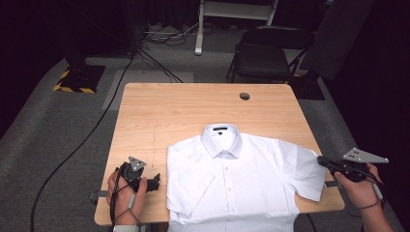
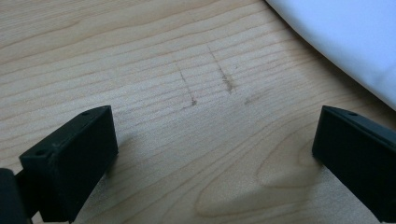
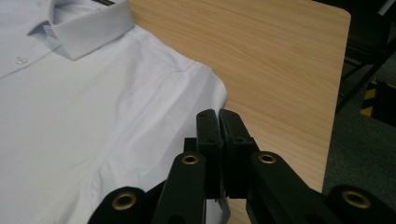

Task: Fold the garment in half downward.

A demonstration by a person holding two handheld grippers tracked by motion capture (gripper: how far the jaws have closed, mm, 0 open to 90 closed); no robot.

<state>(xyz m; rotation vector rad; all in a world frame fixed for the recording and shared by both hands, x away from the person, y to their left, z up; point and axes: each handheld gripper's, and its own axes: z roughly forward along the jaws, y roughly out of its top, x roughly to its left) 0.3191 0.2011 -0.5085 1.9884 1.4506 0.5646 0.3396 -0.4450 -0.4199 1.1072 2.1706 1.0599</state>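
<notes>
A white short-sleeved shirt [image 1: 237, 181] lies flat and buttoned on the near half of the wooden counter [image 1: 183, 104], collar away from the person, hem hanging over the near edge.

The left hand [image 1: 124, 191] rests low on the counter just beside the shirt's folded sleeve, gripping its tool from behind. The left tool [image 1: 155, 182] lies level and points toward the shirt; in the left gripper view its jaws stand wide apart over bare wood, nothing between them.

The right hand [image 1: 360, 186] is held off the counter's right edge, wrist raised, forearm coming up from the bottom corner. The right tool [image 1: 323, 161] points inward at the shirt's other sleeve — its tip just above that sleeve's outer edge. Its jaws are pressed together; whether any cloth is pinched between them I cannot tell.
</notes>
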